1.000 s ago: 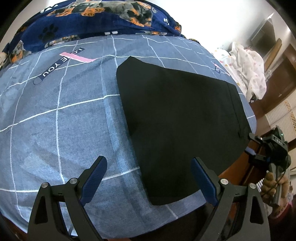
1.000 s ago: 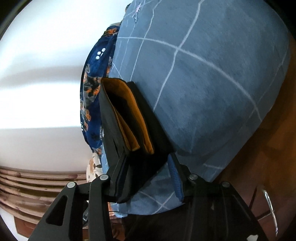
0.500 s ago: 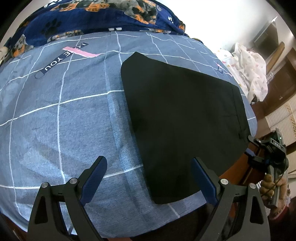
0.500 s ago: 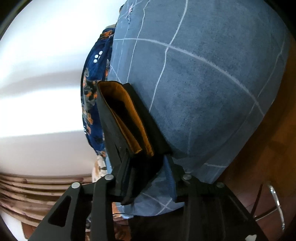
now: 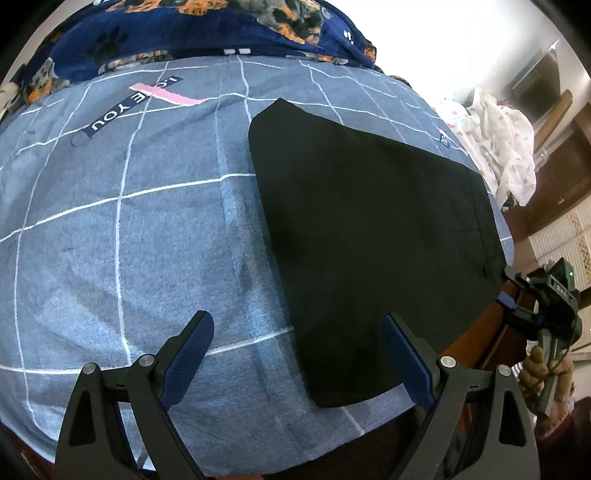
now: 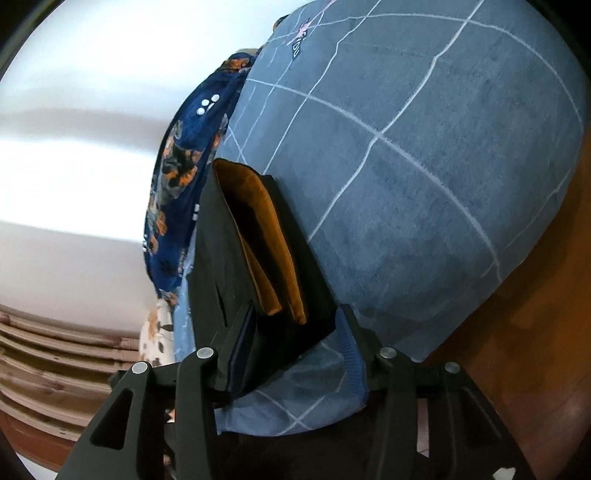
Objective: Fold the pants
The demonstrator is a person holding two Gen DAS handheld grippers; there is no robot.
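Pants [image 5: 373, 236] flat on checked bedsheet [image 5: 140, 236], waistband corner between right claw [image 6: 295, 343] fingers.

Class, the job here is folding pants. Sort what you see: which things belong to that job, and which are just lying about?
Belong to the job:
black pants
left gripper
right gripper

Just lying about:
dog-print blanket
white spotted cloth
checked bedsheet, only the surface underneath

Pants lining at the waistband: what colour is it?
Orange-tan inside the black pants, clearest in the right wrist view.
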